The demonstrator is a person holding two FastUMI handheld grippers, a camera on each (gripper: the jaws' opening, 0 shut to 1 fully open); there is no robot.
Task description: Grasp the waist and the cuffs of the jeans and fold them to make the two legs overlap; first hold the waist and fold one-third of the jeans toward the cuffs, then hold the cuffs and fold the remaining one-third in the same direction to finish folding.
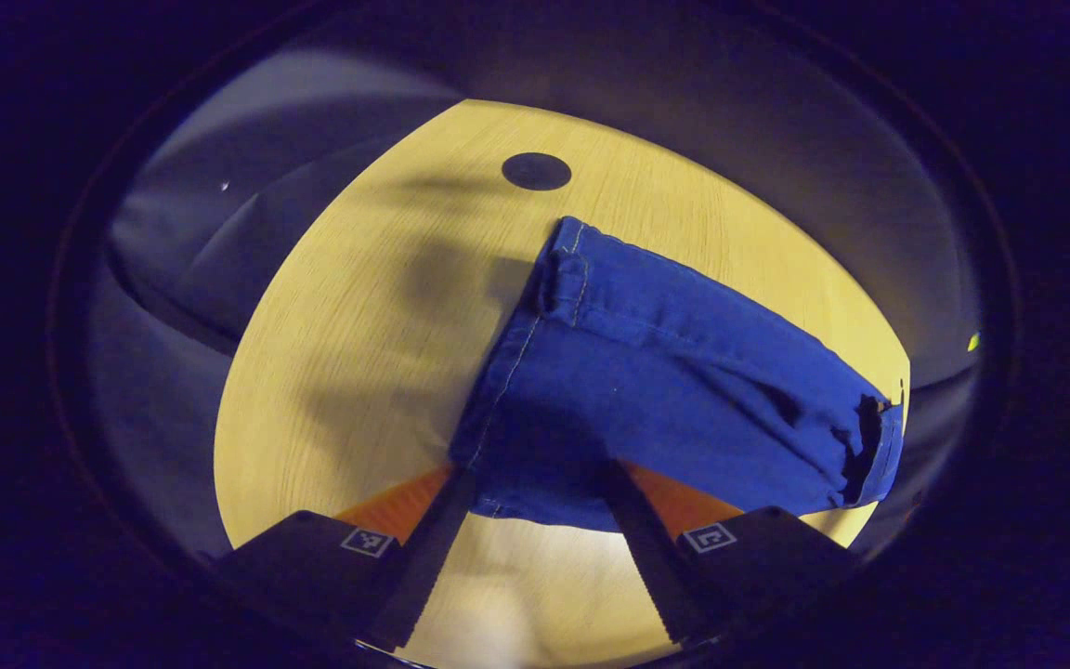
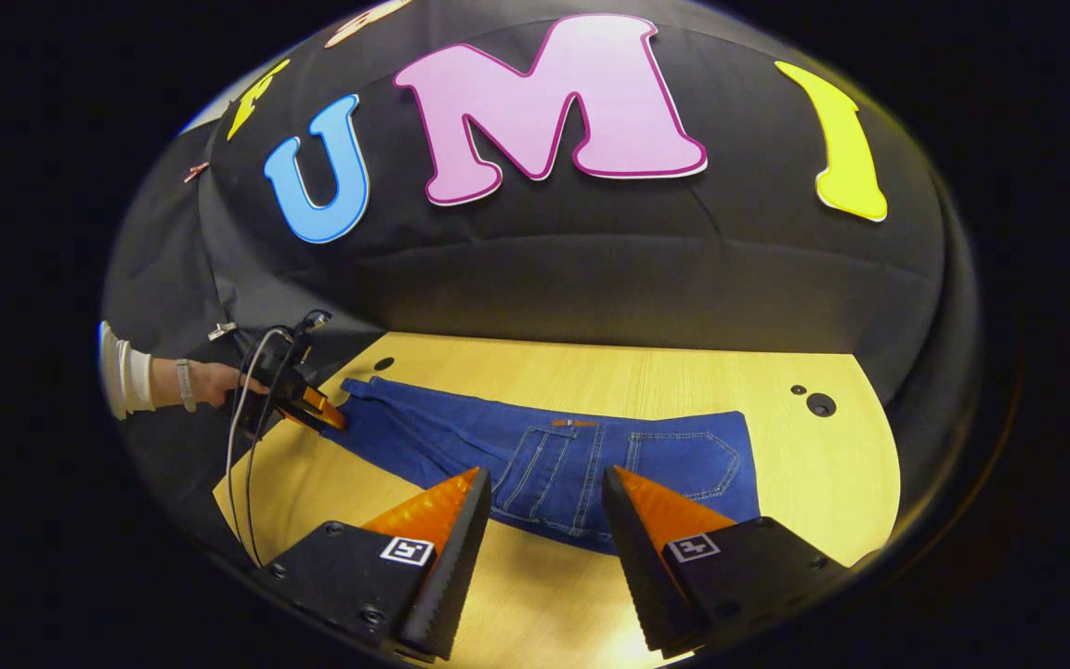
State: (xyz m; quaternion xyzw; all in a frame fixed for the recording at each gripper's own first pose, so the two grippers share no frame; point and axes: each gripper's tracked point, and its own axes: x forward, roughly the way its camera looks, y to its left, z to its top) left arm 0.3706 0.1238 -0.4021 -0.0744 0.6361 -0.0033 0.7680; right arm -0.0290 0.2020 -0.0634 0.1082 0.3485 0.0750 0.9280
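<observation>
Blue jeans (image 2: 554, 455) lie flat across the wooden table (image 2: 832, 483), with a back pocket (image 2: 684, 460) showing at the right end and the legs running left. My right gripper (image 2: 544, 476) hovers open at the near edge of the pocket part, with nothing between its fingers. In the left gripper view the stitched cuff end (image 1: 572, 269) of the jeans (image 1: 665, 400) lies close ahead. My left gripper (image 1: 537, 469) is open, its fingertips straddling the near corner of the cloth. In the right gripper view that left gripper (image 2: 321, 409), held by a hand (image 2: 210, 381), sits at the cuffs.
A round dark hole (image 1: 536, 171) marks the tabletop beyond the cuff, and another dark hole (image 2: 820, 404) sits at the far right. Cables (image 2: 247, 437) hang from the left gripper over the table's left edge. The black cloth wall (image 2: 591, 279) stands close behind.
</observation>
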